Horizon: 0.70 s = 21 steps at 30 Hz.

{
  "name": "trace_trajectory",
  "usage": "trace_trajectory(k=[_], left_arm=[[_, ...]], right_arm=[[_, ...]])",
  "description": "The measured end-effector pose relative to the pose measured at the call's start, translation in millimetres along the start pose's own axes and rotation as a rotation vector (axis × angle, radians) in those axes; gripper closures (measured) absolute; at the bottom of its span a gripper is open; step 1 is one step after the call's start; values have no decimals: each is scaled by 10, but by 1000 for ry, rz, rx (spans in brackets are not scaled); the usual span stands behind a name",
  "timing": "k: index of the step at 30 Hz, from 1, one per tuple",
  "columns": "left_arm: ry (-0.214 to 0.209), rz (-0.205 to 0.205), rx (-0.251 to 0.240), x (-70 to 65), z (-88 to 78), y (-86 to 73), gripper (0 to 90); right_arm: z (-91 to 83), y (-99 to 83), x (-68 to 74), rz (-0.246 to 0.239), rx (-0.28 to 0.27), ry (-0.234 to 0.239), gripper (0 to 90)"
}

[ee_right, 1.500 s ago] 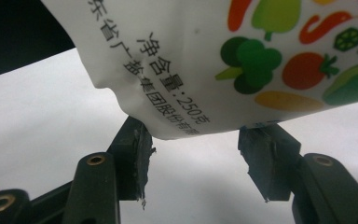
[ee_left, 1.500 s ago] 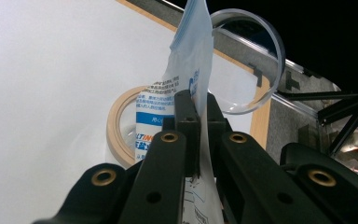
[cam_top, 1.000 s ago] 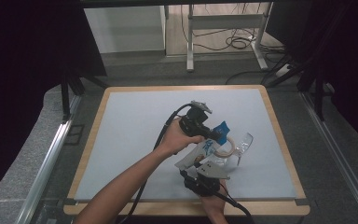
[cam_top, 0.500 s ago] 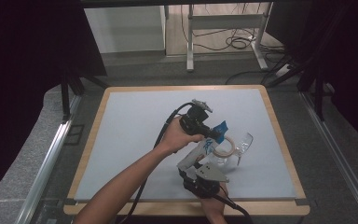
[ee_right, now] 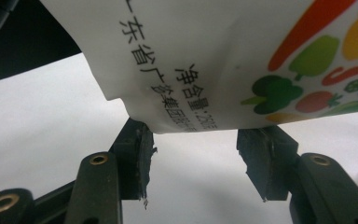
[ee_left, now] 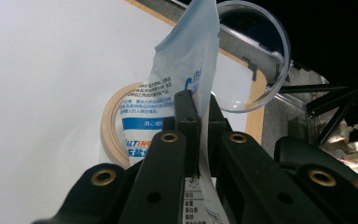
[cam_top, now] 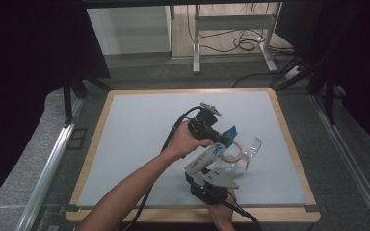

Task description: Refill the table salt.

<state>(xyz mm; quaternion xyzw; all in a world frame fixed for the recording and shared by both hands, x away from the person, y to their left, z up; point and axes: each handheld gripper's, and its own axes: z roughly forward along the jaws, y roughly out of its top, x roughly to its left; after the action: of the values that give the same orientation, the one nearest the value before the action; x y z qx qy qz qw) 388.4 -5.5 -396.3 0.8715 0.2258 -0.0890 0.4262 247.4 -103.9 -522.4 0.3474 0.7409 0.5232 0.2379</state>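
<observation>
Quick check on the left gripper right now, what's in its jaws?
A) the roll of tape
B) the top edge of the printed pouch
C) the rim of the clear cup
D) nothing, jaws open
B: in the left gripper view the left gripper has its jaws shut on the thin edge of the printed pouch, while the tape roll lies on the mat behind it and the clear cup stands apart.

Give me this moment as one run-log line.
left gripper: shut on pouch | right gripper: jaws around pouch's end | glass container, tape roll: on mat
</observation>
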Motion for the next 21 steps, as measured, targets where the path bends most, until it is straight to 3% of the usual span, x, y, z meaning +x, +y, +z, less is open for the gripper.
trace_trajectory(k=[7, 12, 21], left_arm=[[-18, 2, -13, -14, -41, -8, 900], [-18, 10, -31, -46, -142, -38, 900], [-28, 28, -37, -78, -344, -113, 900]], right_arm=[[16, -20, -13, 16, 10, 2, 452], [43, -55, -91, 64, 24, 6, 438], [91, -94, -140, 47, 42, -9, 418]])
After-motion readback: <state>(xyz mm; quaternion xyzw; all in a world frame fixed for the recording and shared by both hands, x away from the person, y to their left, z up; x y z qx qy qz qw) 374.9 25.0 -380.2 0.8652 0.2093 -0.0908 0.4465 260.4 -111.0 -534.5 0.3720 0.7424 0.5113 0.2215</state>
